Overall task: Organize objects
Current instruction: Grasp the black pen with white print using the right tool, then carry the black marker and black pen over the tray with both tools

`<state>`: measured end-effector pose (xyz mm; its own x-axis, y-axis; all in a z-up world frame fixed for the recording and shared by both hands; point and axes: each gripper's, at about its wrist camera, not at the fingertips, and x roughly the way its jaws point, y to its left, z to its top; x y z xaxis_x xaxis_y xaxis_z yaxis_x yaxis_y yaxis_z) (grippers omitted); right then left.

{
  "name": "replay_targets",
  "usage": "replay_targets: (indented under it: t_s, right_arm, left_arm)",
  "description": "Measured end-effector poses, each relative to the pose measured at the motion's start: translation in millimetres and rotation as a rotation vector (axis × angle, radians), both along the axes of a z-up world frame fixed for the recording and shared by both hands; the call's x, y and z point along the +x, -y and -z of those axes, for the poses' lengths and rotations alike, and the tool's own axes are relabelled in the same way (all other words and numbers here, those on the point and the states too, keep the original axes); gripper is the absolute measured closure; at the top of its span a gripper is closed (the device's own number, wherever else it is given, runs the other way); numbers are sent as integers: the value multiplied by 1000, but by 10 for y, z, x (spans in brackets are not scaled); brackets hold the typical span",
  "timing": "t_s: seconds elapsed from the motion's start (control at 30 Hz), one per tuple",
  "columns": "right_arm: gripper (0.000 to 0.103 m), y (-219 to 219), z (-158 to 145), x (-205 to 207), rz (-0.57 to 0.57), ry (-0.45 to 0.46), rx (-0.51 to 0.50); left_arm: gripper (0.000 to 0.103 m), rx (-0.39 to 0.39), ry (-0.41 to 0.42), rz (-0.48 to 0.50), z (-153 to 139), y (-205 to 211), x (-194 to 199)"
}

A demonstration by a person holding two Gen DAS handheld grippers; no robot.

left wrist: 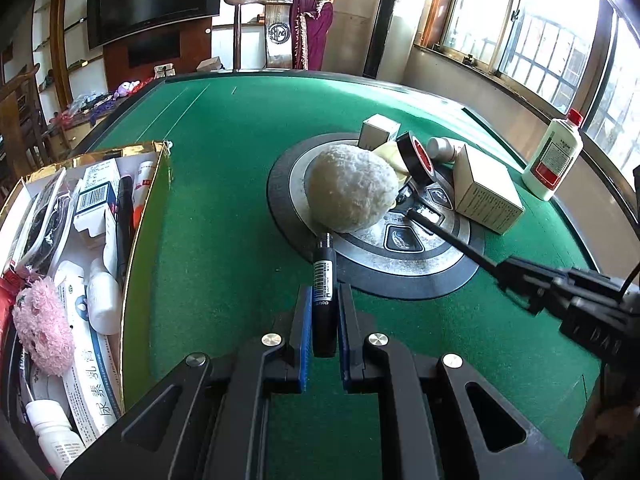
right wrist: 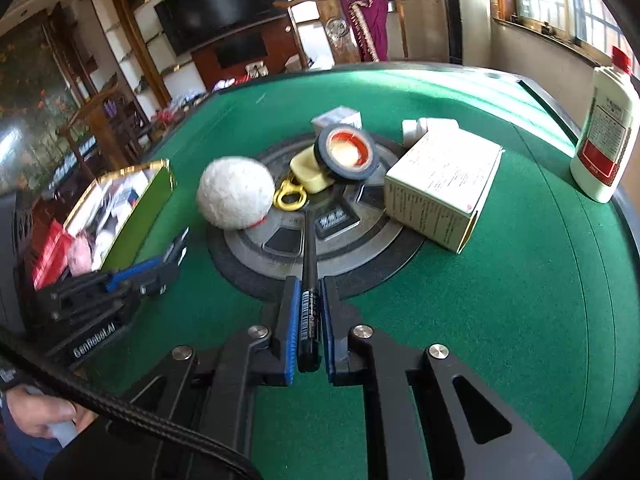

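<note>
Nearest, the left gripper (left wrist: 325, 300) pinches a short black marker cap (left wrist: 324, 276) while the right gripper (right wrist: 310, 312) clamps the pen body (right wrist: 308, 256), likely so they can be joined before storing. Beyond lies the fluffy white ball (left wrist: 352, 188) on the table's round centre plate (left wrist: 420, 256), with tape roll (left wrist: 416, 158) and boxes behind it; the open storage box (left wrist: 144, 216) sits left of the ball.

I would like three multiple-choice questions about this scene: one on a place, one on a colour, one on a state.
1. Where does the white bottle stand?
A. on a chair
B. near the table's right edge
C. on the floor

2. What colour is the table felt?
A. green
B. red
C. grey

3. How is the left gripper?
A. wide open
B. shut on a black marker
C. out of view

Answers: B, it stands by the rim; A, the felt is plainly green; B, both pads press the marker.
</note>
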<state>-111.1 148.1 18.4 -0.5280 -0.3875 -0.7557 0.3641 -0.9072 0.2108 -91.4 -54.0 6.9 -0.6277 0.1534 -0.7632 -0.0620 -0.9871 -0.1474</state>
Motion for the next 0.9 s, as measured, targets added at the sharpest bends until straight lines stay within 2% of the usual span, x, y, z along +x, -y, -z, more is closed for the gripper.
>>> replay_targets:
  t_s: [0.33,0.4,0.47,0.5,0.6,0.63,0.77,0.9]
  right_arm:
    - [94,209,256,1,-50,51,99]
    - [89,244,287,-1,-49,53,123]
    - [78,299,312,4,-61,47,158]
    - [77,318,310,9,-67,39,162]
    - [81,420,319,47,-83,-3,247]
    - [91,440,319,62,-91,-9,255]
    - [92,384,302,80,-72,-18,235]
    - [92,247,149,106,-38,-45,159]
  left_arm:
    - [94,9,12,-2,12,22,2]
    - [94,12,16,-2,15,26,-2]
    - [94,11,19,-1,20,23,-3]
    - [94,11,21,1,24,21,-3]
    - [94,5,24,6,37,5,-4]
    - [94,8,23,7,37,7,0]
    - [94,16,10,2,4,25,23]
    - [94,26,5,-5,-11,56,20]
